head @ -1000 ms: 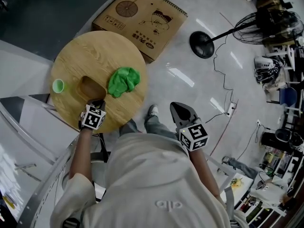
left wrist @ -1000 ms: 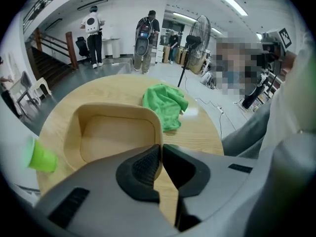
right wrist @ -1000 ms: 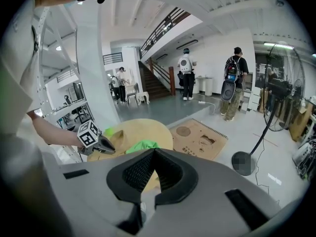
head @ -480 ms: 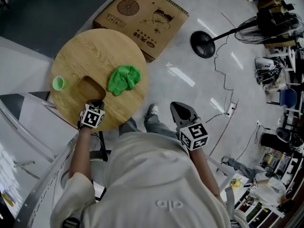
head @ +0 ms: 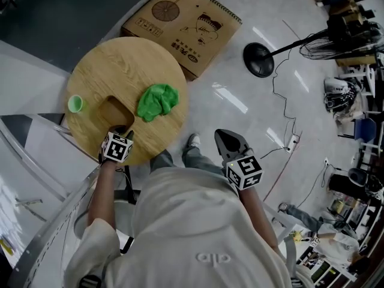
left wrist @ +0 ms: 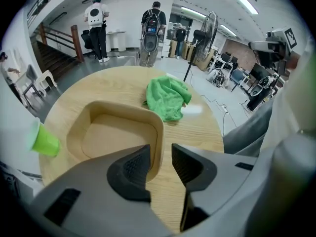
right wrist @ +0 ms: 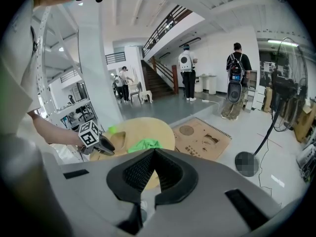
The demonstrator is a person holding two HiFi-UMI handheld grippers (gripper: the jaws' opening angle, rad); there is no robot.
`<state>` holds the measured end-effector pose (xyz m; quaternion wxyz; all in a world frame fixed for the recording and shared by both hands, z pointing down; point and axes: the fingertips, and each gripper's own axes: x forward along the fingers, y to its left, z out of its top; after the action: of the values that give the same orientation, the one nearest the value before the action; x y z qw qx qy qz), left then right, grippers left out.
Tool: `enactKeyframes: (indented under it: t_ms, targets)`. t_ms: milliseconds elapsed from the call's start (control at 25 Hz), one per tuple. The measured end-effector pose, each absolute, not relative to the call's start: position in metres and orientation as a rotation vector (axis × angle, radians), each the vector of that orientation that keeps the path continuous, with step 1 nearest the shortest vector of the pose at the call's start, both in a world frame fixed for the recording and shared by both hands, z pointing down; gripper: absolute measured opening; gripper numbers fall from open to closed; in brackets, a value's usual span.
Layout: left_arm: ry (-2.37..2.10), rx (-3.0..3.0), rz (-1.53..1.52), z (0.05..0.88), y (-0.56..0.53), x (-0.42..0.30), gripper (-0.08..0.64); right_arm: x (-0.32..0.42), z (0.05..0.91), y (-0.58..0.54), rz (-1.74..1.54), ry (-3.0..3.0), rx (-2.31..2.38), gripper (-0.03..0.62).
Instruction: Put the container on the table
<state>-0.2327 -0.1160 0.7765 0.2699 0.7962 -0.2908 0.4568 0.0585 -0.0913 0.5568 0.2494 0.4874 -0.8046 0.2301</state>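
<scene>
While the left gripper (left wrist: 160,159) hung steeply nose-down over the near edge of the round wooden counter (head: 126,65), its jaws had just been opening. They stood wide, with the near right-hand wall of the wooden container (left wrist: 116,132) rising in the gap between them. One pad sat inside the hollow, close against that wall, and the other sat outside it with a sliver of counter showing between pad and wood. By that look nothing was gripped any more. The container rested flat on the counter, between a green cup (head: 74,104) near the far-left rim and a crumpled green cloth (head: 157,101) just to its right, touching neither.

From this gripper the container lay ahead and to the left, its broad side running across the view and only its near corner reaching into the jaws. Judged from that, the placing looked done. What remained depended on the straddled wall: the left gripper would have to draw back up along its own line, because a sideways pull would catch the inner jaw on the rim and drag the container.

The right gripper (right wrist: 152,156) was closed on nothing. It was held well apart from the counter, out over the floor beside the person's body, so the left was by far the nearer.
</scene>
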Motion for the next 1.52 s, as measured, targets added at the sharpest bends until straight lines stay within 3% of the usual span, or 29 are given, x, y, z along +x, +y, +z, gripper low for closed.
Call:
enactKeyframes:
  t_ms: [200,360,480,1080,1520]
  targets:
    - [-0.861,2.152,1.220,0.745,-0.125,-0.227,0.146,0.061,0.546,-0.103,0.610,-2.246,1.287,0.025]
    - [-0.998,2.168,1.156,0.708,-0.138,-0.226,0.056,0.055,0.538,-0.118,0.587,-2.311,1.230,0.025]
    - [-1.128,2.192,1.068,0.673,-0.149,-0.226,0.028,0.048,0.531,-0.128,0.567,-2.362,1.182,0.025]
    - [-1.531,2.264,0.451,0.505,-0.135,-0.212,0.017,-0.006,0.473,-0.152,0.442,-2.631,0.897,0.025]
    - [-1.689,2.216,0.351,0.469,-0.099,-0.215,0.017,-0.043,0.442,-0.155,0.358,-2.749,0.696,0.025]
